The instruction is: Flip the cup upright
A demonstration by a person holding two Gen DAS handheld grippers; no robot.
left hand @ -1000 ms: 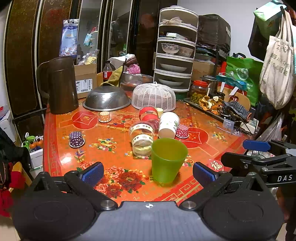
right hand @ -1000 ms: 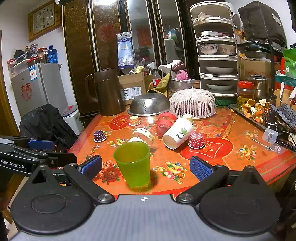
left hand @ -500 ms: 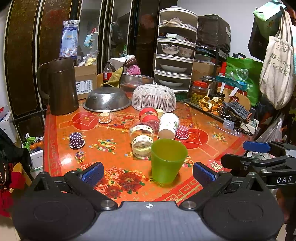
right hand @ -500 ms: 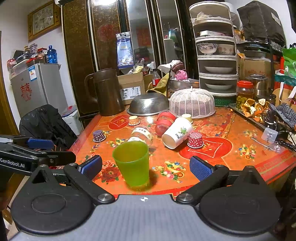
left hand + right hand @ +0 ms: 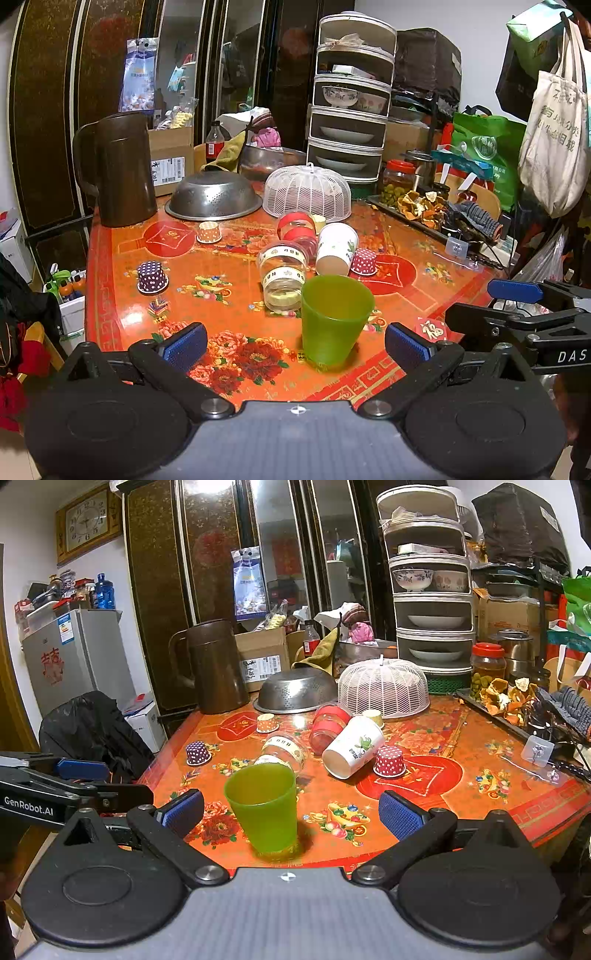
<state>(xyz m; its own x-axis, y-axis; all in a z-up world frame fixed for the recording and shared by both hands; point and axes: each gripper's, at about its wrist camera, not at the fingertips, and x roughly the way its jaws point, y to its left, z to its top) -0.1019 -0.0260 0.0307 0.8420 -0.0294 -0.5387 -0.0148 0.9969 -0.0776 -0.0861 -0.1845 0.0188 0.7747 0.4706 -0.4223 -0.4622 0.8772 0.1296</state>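
A green plastic cup (image 5: 334,319) stands upright near the front edge of the red flowered table (image 5: 229,280); it also shows in the right wrist view (image 5: 263,806). My left gripper (image 5: 295,343) is open and empty, its blue pads either side of the cup but short of it. My right gripper (image 5: 291,812) is open and empty, just in front of the cup. A white paper cup (image 5: 336,249) lies on its side behind the green cup, also in the right wrist view (image 5: 352,746).
Glass jars (image 5: 282,273) lie on their sides beside the paper cup. Small dotted cupcake cups (image 5: 152,277) sit around. A brown jug (image 5: 118,170), steel colander (image 5: 213,195), white mesh cover (image 5: 307,192) and tiered dish rack (image 5: 349,110) stand at the back.
Almost nothing has moved; both grippers stay open and hold nearly still, and the green cup stands in the same place.
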